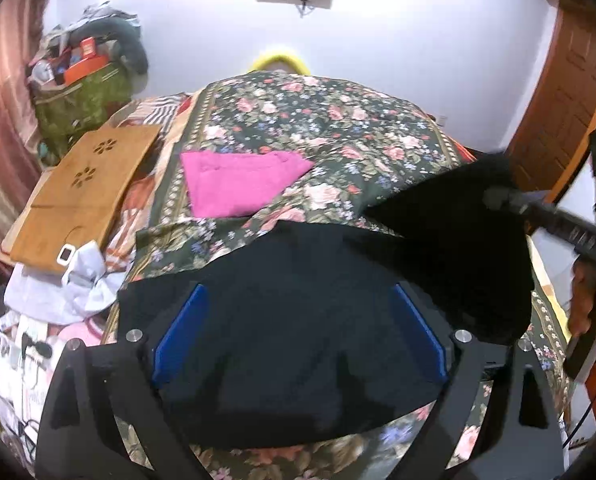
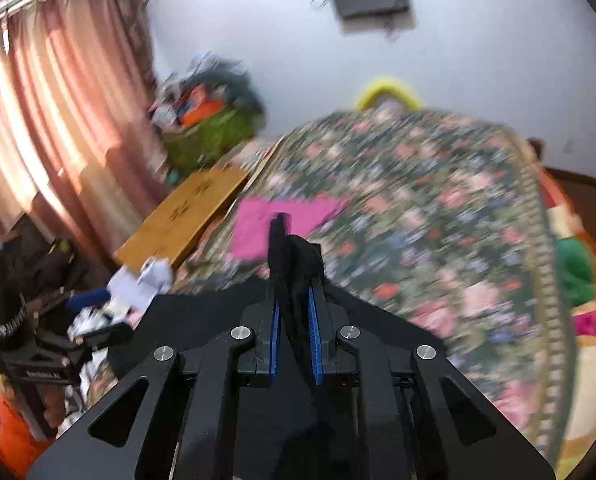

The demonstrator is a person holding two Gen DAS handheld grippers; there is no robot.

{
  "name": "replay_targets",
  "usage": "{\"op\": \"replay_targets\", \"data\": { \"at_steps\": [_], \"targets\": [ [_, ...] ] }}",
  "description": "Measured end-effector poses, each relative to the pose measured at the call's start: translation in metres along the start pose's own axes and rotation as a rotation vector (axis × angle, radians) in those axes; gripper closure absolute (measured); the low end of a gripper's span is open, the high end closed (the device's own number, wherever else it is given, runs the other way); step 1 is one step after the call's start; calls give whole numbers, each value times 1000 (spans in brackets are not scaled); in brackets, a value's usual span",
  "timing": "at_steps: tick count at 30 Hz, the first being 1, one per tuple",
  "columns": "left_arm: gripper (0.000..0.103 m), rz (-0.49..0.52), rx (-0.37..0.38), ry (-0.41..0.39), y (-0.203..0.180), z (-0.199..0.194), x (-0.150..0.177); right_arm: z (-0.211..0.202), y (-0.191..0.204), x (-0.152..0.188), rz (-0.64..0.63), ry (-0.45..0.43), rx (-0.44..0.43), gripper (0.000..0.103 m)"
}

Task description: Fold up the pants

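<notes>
Black pants (image 1: 298, 320) lie on the floral bedspread (image 1: 338, 128) at the bed's near edge. My left gripper (image 1: 298, 328) hovers over them with its blue pads (image 1: 179, 332) wide apart and nothing between them. My right gripper (image 2: 293, 312) is shut on a fold of the black pants (image 2: 293, 264) and holds it raised. In the left wrist view the right gripper (image 1: 498, 196) comes in from the right, lifting a flap of the pants (image 1: 458, 216) off the bed.
A folded pink garment (image 1: 237, 184) lies further back on the bed. A wooden lap tray (image 1: 85, 188) sits at the left edge, with loose clothes and a green basket (image 1: 81, 104) beyond. A curtain (image 2: 57, 120) hangs at left. The left gripper (image 2: 29, 344) shows low left in the right wrist view.
</notes>
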State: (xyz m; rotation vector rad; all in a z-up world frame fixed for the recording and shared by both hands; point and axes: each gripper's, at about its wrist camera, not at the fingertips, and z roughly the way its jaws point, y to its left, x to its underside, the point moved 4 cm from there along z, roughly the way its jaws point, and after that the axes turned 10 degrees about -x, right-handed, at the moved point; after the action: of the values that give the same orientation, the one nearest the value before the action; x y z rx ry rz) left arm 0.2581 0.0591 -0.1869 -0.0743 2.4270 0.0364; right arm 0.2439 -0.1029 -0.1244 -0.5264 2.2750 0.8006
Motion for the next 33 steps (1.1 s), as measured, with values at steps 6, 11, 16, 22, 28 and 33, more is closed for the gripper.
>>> {"op": "replay_targets", "data": {
  "at_steps": [6, 11, 16, 22, 28, 33],
  "targets": [
    [10, -35, -12, 36, 17, 7, 12, 43, 24, 43, -60, 175, -43, 97],
    [10, -41, -12, 50, 20, 12, 18, 53, 32, 70, -68, 286, -66, 93],
    [10, -31, -4, 63, 13, 16, 17, 47, 46, 90, -99, 342, -117, 74],
    [10, 34, -14, 68, -7, 20, 9, 26, 47, 84, -130, 312, -144, 59],
    [8, 81, 18, 52, -34, 24, -12, 2, 16, 56, -133, 207, -63, 52],
    [5, 128, 43, 67, -62, 43, -34, 0, -25, 34, -99, 174, 6, 51]
  ]
}}
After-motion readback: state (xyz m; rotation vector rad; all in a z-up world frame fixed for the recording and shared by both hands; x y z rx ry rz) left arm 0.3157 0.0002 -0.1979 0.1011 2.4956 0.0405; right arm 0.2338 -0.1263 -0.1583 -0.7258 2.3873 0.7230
